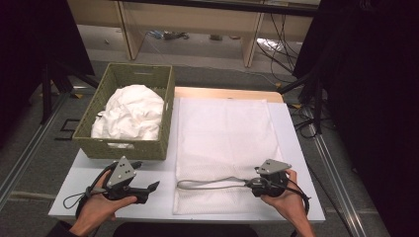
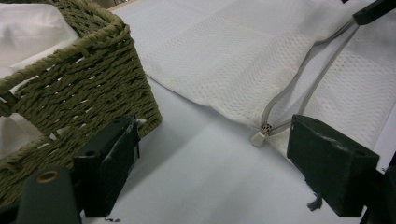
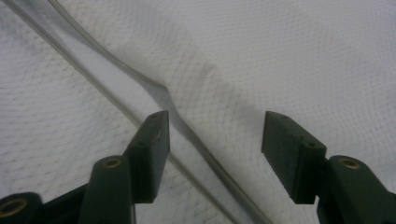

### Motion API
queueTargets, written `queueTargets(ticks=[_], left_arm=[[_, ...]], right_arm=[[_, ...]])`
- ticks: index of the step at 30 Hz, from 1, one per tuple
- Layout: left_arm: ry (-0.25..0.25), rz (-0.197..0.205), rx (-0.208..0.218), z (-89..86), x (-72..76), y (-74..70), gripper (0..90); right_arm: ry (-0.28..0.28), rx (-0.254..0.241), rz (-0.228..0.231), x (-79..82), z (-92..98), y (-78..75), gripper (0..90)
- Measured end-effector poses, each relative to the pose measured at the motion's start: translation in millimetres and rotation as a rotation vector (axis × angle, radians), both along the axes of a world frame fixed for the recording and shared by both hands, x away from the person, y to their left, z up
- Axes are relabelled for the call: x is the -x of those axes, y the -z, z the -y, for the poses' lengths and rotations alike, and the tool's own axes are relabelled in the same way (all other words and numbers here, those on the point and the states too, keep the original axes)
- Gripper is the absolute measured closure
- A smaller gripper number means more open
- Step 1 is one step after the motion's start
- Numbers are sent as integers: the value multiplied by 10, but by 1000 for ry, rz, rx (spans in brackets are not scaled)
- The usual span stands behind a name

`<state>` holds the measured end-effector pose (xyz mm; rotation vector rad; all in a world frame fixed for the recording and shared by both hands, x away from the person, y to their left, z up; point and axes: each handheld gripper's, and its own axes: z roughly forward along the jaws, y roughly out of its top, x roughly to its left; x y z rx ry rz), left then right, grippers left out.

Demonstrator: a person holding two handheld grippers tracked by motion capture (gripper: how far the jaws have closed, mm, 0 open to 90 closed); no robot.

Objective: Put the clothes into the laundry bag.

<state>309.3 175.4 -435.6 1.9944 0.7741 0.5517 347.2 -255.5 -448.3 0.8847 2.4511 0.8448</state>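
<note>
- Count one flat white mesh laundry bag (image 1: 225, 148) with a grey zipper (image 1: 210, 183); it lies spread over the centre and right of the white rectangular table (image 1: 148, 170) in the high view.
- Count one olive-green woven basket (image 1: 131, 148) at the upper left of that view, standing just beside the bag's left edge.
- Count one heap of crumpled white cloth (image 1: 131, 112) inside the basket.
- Count two hand-held grippers, one in each of your hands, both at the lower edge of the high view.
- Your left gripper (image 1: 148, 190) sits lower left, over bare table in front of the basket, jaws pointing right toward the bag. Your left hand (image 1: 99, 205) wraps its grip from below.
- In the left gripper view, its jaws stand wide apart with nothing between them. The small white zipper pull (image 2: 258, 137) lies on the bag's edge between them and farther off, at the closed end of the parted zipper.
- Your right gripper (image 1: 249, 183) sits lower right, over the bag, jaws pointing left. Your right hand (image 1: 284, 197) holds it from behind.
- In the right gripper view, its jaws are spread, holding nothing. The raised grey zipper edge (image 3: 177, 116) runs diagonally between them, passing just beside the jaw at lower left of the frame. You cannot tell whether that jaw touches it.
</note>
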Motion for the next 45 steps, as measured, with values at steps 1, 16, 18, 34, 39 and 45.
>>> queueTargets(ticks=[1,16,18,34,39,45], left_arm=[[1,-2,-4,4,0,2,167],[11,-13,-7,19,10,16,176],[10,-14,-6,22,10,16,180],[13,-72,114,1,-15,-51,182],[-40,-17,92,-66,-59,-144,189],[-85,34,64,-141,-194,-366,184]], right_arm=[[-25,14,-2,-49,-19,13,499],[-98,134,-64,-337,-364,207,709],[-116,188,-53,-399,-349,183,790],[-86,155,-42,-505,-423,110,893],[-90,129,20,-492,-402,-46,894],[-71,98,92,-475,-389,-282,895]])
